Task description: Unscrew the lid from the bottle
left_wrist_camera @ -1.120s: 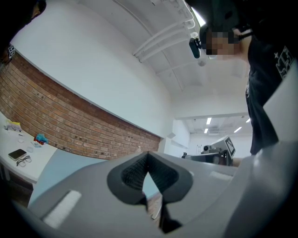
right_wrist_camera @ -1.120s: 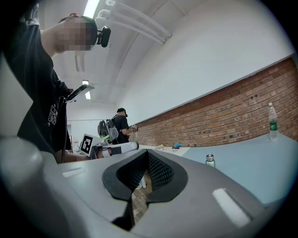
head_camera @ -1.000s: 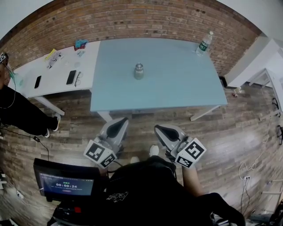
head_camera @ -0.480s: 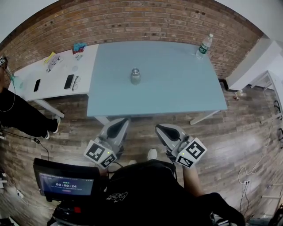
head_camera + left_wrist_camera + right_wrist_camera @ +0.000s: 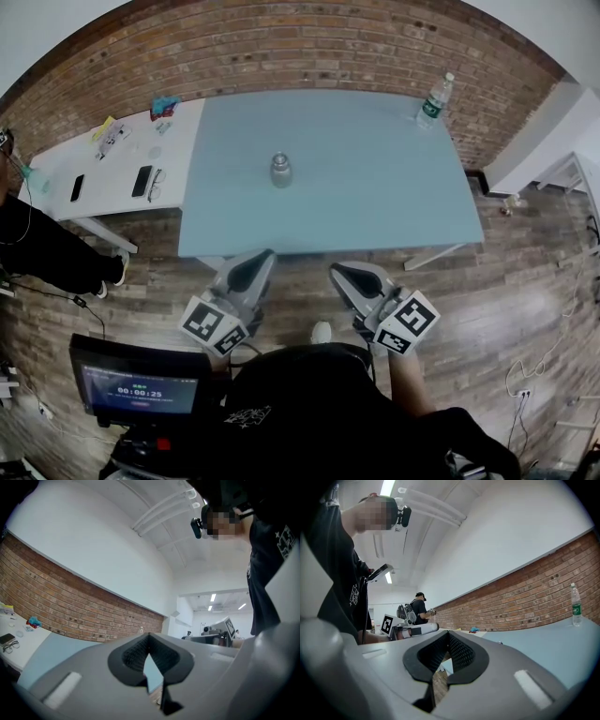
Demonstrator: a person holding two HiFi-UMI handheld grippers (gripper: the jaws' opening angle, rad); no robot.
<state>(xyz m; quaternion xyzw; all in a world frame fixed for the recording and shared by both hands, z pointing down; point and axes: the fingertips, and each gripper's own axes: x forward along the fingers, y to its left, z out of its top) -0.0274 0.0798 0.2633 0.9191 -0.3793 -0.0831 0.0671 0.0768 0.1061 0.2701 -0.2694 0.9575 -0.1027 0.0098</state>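
1. We hold the left gripper (image 5: 251, 266) clenched and empty, above the floor, short of the blue counter (image 5: 375, 197).
2. Our right gripper (image 5: 345, 274) is likewise clenched on nothing.
3. The bottle (image 5: 280, 170) stands upright mid-counter, well apart from both.

I see both grey-shelled left tongs (image 5: 253, 264) and right tongs (image 5: 344, 276) with black ribbed pads (image 5: 132, 656), each bearing a black-and-white marker cube (image 5: 211, 325). The operator wears a black shirt (image 5: 300, 394) with a white print.
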